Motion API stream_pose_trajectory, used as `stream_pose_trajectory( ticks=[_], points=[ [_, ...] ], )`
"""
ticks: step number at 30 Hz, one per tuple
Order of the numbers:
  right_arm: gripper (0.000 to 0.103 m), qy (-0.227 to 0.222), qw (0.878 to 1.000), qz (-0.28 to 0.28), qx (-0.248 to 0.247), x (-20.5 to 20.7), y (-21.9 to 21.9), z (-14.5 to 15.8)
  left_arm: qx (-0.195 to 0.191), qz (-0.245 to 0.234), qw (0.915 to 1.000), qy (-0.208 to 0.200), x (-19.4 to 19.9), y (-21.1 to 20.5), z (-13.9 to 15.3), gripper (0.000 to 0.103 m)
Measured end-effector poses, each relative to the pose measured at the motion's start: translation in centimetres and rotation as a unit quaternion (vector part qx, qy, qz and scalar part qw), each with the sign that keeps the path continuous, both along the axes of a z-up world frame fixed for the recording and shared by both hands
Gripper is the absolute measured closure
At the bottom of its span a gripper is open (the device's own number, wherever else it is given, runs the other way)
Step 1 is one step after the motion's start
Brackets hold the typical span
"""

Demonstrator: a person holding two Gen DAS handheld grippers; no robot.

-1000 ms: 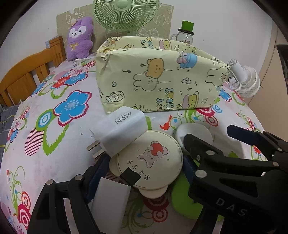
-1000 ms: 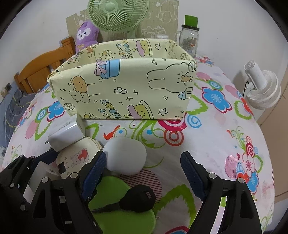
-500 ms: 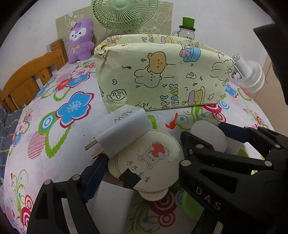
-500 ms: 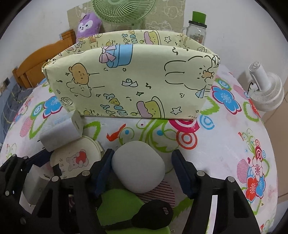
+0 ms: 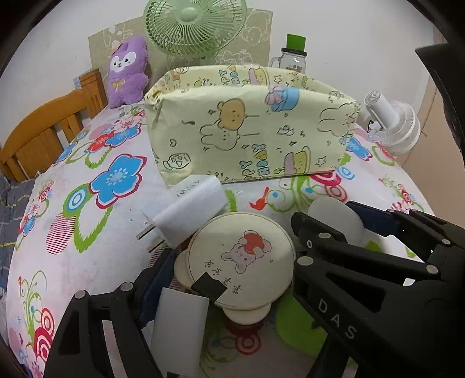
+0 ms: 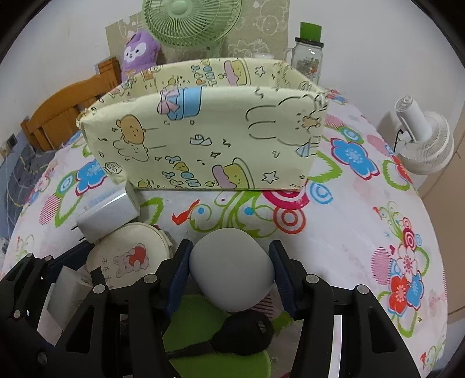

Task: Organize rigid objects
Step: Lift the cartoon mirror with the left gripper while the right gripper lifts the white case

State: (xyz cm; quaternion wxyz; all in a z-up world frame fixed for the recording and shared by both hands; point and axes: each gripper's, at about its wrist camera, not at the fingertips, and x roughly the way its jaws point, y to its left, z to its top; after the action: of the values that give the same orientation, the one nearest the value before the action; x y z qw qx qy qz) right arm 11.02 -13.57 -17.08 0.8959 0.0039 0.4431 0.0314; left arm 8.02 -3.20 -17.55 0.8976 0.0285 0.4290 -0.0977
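Observation:
In the right wrist view my right gripper (image 6: pixel 231 247) has its jaws closing on a pale rounded case (image 6: pixel 232 273); both blue pads (image 6: pixel 181 263) lie against its sides. Between the closing jaws of my left gripper (image 5: pixel 235 258) lies a cream round box (image 5: pixel 241 258) with a bear picture. Its left pad (image 5: pixel 158 279) stands just off the rim, and its right finger is hidden behind the right gripper. A white charger plug (image 5: pixel 189 209) leans on the box's far edge. A white block (image 5: pixel 180 325) lies near the left finger. The yellow cartoon fabric bin (image 6: pixel 203 136) stands open behind.
A green flat piece (image 6: pixel 203 319) with a black key (image 6: pixel 242 334) on it lies under the right gripper. Behind the bin are a green fan (image 6: pixel 191 20), a purple plush (image 6: pixel 139 55) and a green-lidded jar (image 6: pixel 308 55). A small white fan (image 6: pixel 424 145) stands right; a wooden frame (image 5: pixel 43 128) left.
The right gripper moved forward over the pale case and its jaws narrowed until the pads met the case's sides. In the left view it slid in beside the cream box.

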Motion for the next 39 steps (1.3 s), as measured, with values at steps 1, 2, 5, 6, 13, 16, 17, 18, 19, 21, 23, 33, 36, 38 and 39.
stream_pose_trajectory(
  ticks=[1,2,5,6,13,16,17,18,19,21,23,33,36,38,39],
  points=[
    [0.046,-0.003,1.0,-0.001,0.001,-0.2,-0.1,0.2,0.001,0.0,1.0,-0.004,-0.2,-0.1,0.2,0.02],
    [0.046,-0.006,1.0,-0.001,0.002,-0.4,-0.2,0.4,0.004,-0.001,1.0,-0.008,-0.3,-0.2,0.5,0.02],
    [0.046,-0.014,1.0,-0.003,0.003,-0.9,-0.5,1.1,0.005,-0.002,0.9998,-0.016,-0.9,-0.4,1.1,0.02],
    [0.046,-0.016,1.0,-0.003,0.004,-1.0,-0.6,1.2,0.006,-0.003,0.9998,-0.018,-1.0,-0.5,1.3,0.02],
    [0.046,-0.031,0.999,-0.008,0.008,-2.2,-1.2,2.4,0.011,-0.006,0.9993,-0.035,-2.0,-1.1,2.5,0.02],
    [0.046,-0.037,0.999,-0.011,0.011,-2.6,-1.4,3.0,0.014,-0.007,0.9989,-0.044,-2.4,-1.3,3.1,0.02],
    [0.046,-0.039,0.999,-0.011,0.012,-2.7,-1.4,3.2,0.015,-0.008,0.9988,-0.046,-2.5,-1.4,3.3,0.02],
    [0.046,-0.041,0.999,-0.011,0.012,-2.8,-1.5,3.4,0.016,-0.008,0.9987,-0.049,-2.6,-1.4,3.5,0.02],
    [0.046,-0.044,0.999,-0.012,0.013,-3.0,-1.5,3.7,0.016,-0.009,0.9985,-0.052,-2.7,-1.5,3.7,0.02],
    [0.046,-0.05,0.999,-0.013,0.013,-3.1,-1.7,4.2,0.016,-0.009,0.9982,-0.057,-2.8,-1.5,4.2,0.02],
    [0.046,-0.055,0.998,-0.014,0.014,-3.3,-1.7,4.7,0.014,-0.01,0.9979,-0.063,-2.9,-1.5,4.8,0.02],
    [0.046,-0.079,0.997,-0.016,0.014,-3.9,-1.9,7.3,0.012,-0.01,0.9963,-0.084,-3.5,-1.4,7.3,0.02],
    [0.046,-0.084,0.996,-0.016,0.014,-4.1,-1.8,8.0,0.011,-0.009,0.996,-0.089,-3.6,-1.4,7.8,0.02],
    [0.046,-0.088,0.996,-0.016,0.015,-4.2,-1.7,8.5,0.01,-0.008,0.9956,-0.093,-3.7,-1.3,8.3,0.02],
    [0.046,-0.09,0.996,-0.016,0.015,-4.2,-1.7,8.7,0.01,-0.008,0.9955,-0.094,-3.7,-1.2,8.6,0.02]
  ],
)
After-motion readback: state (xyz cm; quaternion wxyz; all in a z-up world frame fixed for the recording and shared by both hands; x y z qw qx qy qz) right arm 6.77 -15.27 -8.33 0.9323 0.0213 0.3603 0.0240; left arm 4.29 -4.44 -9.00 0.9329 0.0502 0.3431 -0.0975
